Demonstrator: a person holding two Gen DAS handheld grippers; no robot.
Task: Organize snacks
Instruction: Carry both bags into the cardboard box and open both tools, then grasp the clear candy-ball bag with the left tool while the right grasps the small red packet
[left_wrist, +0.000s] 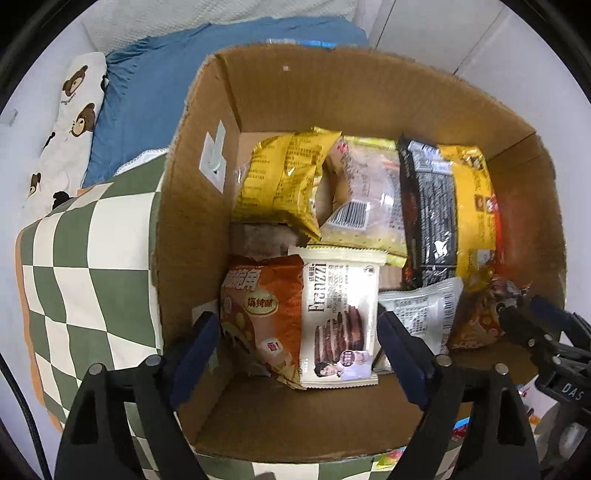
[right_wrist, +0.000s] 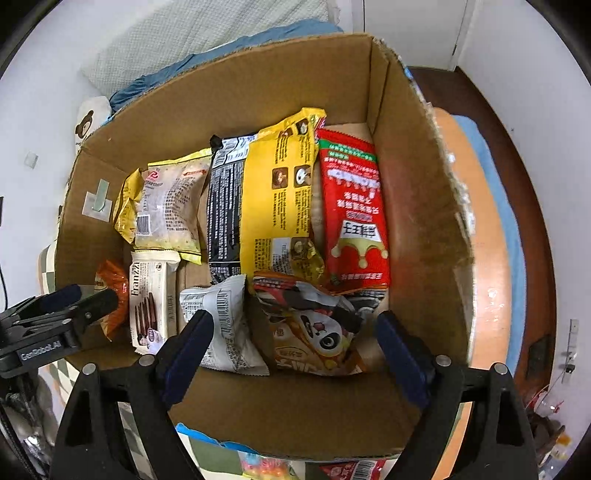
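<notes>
An open cardboard box (left_wrist: 369, 88) holds several snack packs. In the left wrist view I see a white Franzzi pack (left_wrist: 340, 317), an orange pack (left_wrist: 258, 314), a yellow pack (left_wrist: 280, 181) and a black-and-yellow pack (left_wrist: 443, 206). My left gripper (left_wrist: 295, 347) is open over the box's near left part, its jaws on either side of the Franzzi and orange packs, holding nothing. My right gripper (right_wrist: 291, 347) is open above a panda pack (right_wrist: 314, 332) and a white pack (right_wrist: 225, 325), holding nothing. A red pack (right_wrist: 354, 210) lies by the right wall. The box (right_wrist: 406, 184) also fills the right wrist view.
The box stands on a green-and-white checkered cloth (left_wrist: 81, 266). A blue blanket (left_wrist: 155, 96) and a bear-print pillow (left_wrist: 70, 122) lie behind it. An orange round edge (right_wrist: 491, 258) runs to the right of the box. Loose snack packs (right_wrist: 351, 469) lie in front of the box.
</notes>
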